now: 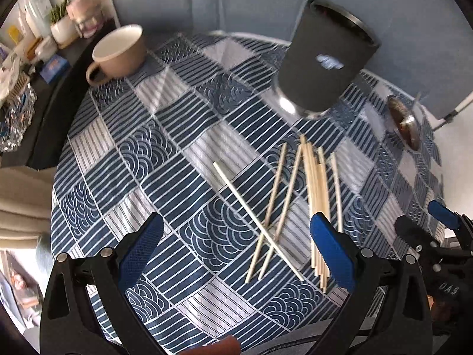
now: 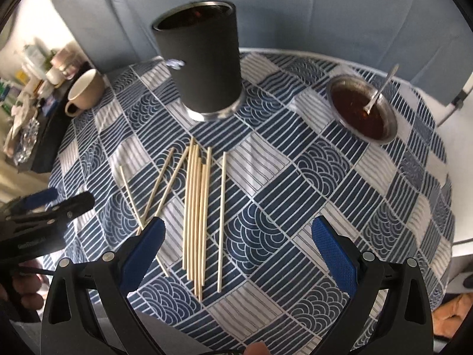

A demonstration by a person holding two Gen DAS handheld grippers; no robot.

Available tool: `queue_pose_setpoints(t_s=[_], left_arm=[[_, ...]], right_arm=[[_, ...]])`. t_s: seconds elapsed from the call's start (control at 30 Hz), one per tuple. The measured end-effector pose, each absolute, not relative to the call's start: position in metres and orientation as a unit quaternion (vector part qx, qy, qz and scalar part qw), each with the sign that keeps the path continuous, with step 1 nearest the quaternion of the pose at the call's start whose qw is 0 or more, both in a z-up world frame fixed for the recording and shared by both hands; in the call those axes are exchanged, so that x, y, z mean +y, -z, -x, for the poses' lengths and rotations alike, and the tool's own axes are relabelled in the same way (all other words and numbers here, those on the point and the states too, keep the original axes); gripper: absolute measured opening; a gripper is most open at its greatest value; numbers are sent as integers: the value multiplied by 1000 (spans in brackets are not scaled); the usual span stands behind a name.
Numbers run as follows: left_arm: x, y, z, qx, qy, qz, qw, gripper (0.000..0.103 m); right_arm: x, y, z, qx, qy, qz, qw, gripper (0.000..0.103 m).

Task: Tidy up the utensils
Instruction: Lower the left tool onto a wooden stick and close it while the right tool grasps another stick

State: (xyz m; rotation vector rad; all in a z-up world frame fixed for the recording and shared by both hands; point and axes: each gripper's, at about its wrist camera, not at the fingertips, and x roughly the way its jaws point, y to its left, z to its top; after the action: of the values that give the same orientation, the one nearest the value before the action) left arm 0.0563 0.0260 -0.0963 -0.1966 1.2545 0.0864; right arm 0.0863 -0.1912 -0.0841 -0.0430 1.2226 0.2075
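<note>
Several pale wooden chopsticks [image 1: 316,195] lie loose on the blue patterned tablecloth [image 1: 165,159]; they also show in the right wrist view [image 2: 196,207]. A tall black cylindrical holder [image 1: 325,59] stands upright behind them, also in the right wrist view [image 2: 204,65]. My left gripper [image 1: 236,248] is open and empty, hovering over the near ends of the chopsticks. My right gripper [image 2: 236,251] is open and empty, just right of the chopsticks. Each gripper shows in the other's view: the right one [image 1: 437,224] and the left one [image 2: 53,204].
A beige mug [image 1: 118,56] stands at the far left of the table, also in the right wrist view [image 2: 84,91]. A metal bowl of dark sauce with a spoon [image 2: 363,109] sits at the far right. A cluttered dark shelf [image 1: 35,59] is beyond the table's left edge.
</note>
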Motion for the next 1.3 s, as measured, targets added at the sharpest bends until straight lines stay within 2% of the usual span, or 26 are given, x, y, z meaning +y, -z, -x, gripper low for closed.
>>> queue_pose_setpoints(t_s=[0.27,0.5,0.53,0.6,0.8,0.97,1.1,1.2,1.23,1.3], left_arm=[[37,140,-79,640,-59,110,758,97],[41,166,-92,662,-80,114,736,97],[41,169,-94,664,-83,113,735,97],[40,175,-97,668,-91,112,730,97],[41,192,-100,684,-100,117,713,97],[42,210,-98,696,-108,110,701,98],[39,212,-99,696,-114,110,701,99],[42,214,-97,692,-116,112,704,99],[43,215,-96,691,-117,114,704,99],[43,216,-94,694,-112,109,702,99]], right_arm=[[-191,126,-121,605,-95,21,790,94],[-174,162,-137,628,-107,65,768,93],[-172,166,-139,629,-107,73,766,89],[-171,172,-143,635,-105,78,761,77],[-170,190,-152,652,-100,75,748,74],[-164,200,-153,652,-94,86,747,75],[-163,205,-153,645,-101,80,753,79],[-162,209,-152,640,-108,86,756,79],[-162,210,-150,640,-109,86,756,77],[-162,210,-147,639,-117,91,755,65]])
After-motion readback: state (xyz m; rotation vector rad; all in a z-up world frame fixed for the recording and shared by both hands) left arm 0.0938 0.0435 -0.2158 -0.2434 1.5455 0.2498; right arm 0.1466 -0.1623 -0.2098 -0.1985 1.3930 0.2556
